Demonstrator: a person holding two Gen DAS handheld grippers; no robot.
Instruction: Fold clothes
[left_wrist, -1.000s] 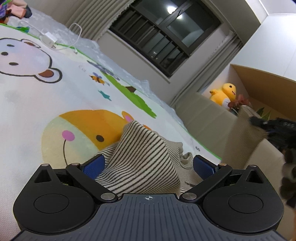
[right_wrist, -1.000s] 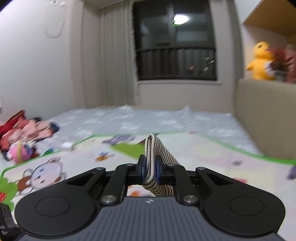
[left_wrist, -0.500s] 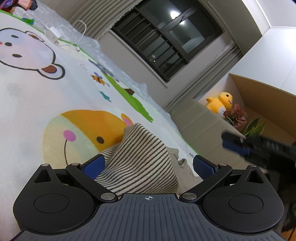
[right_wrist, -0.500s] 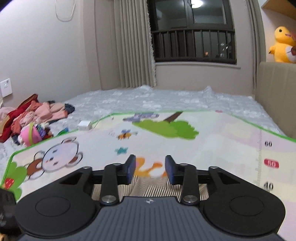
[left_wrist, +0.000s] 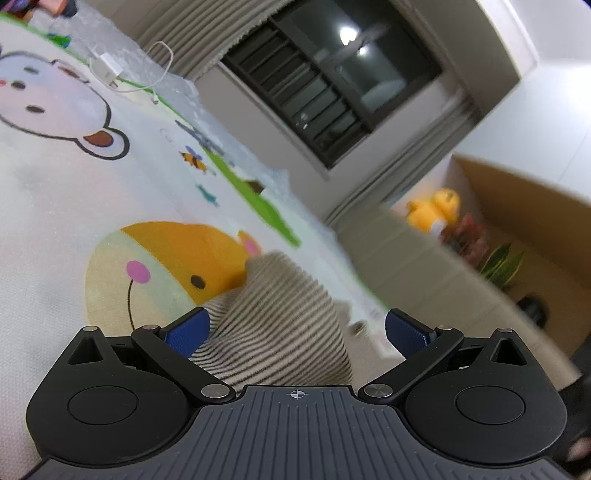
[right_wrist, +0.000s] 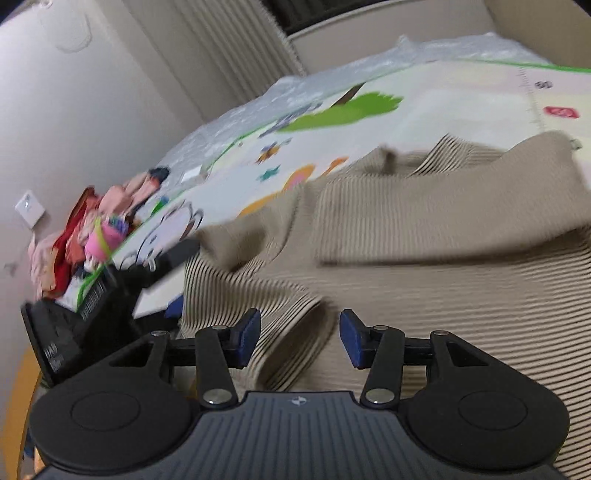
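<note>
striped top spread on the play mat

our striped top (right_wrist: 424, 266) lies partly folded on the cartoon play mat (left_wrist: 74, 192). our left gripper (left_wrist: 295, 328) has its jaws wide around a raised fold; our right gripper (right_wrist: 299, 334) hangs parted above it, gripping nothing.

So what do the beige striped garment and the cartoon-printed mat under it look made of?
The beige striped garment looks like a soft ribbed knit: fine dark ridges, limp rounded folds. The cartoon-printed mat looks like matte foam with a pebbled grain, though vinyl is possible.
</note>
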